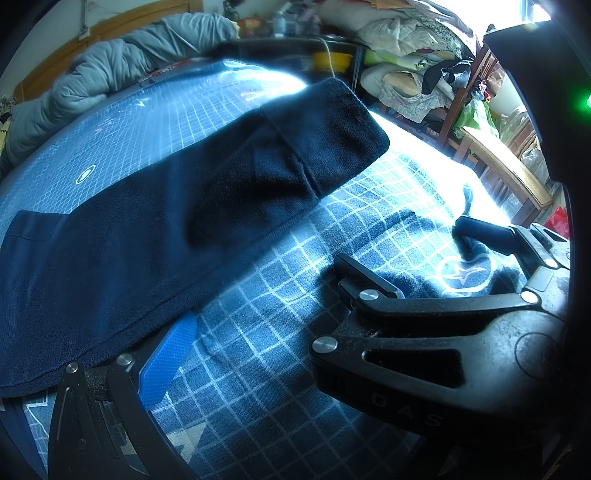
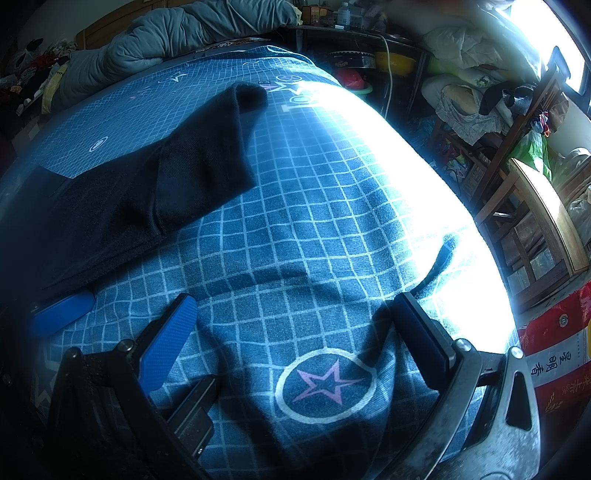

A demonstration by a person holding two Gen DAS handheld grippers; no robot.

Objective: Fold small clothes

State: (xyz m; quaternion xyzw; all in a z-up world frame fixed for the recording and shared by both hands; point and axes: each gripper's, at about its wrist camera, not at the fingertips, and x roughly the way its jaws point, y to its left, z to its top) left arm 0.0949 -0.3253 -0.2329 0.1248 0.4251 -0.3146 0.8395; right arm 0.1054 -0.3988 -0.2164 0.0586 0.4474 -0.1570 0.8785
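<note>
A dark navy garment (image 1: 166, 229) lies flat as a long folded strip on the blue grid-patterned bed cover (image 1: 280, 369), its cuffed end pointing to the far right. In the right wrist view the garment (image 2: 147, 192) stretches across the left half. My left gripper (image 1: 291, 314) is open, and its blue pad (image 1: 166, 362) rests at the garment's near edge with nothing between the fingers. Its far finger is hidden. My right gripper (image 2: 295, 299) stands open over bare cover near a star print (image 2: 325, 384). From the left wrist view the right gripper (image 1: 399, 240) sits to the right of the garment.
A grey quilt (image 2: 166, 33) is bunched along the far side of the bed. Past the bed's sunlit right edge stand a wooden chair (image 2: 535, 206), piled bedding (image 1: 406, 55) and a red box (image 2: 554, 350). A dark desk (image 2: 369, 48) with a yellow bowl is behind.
</note>
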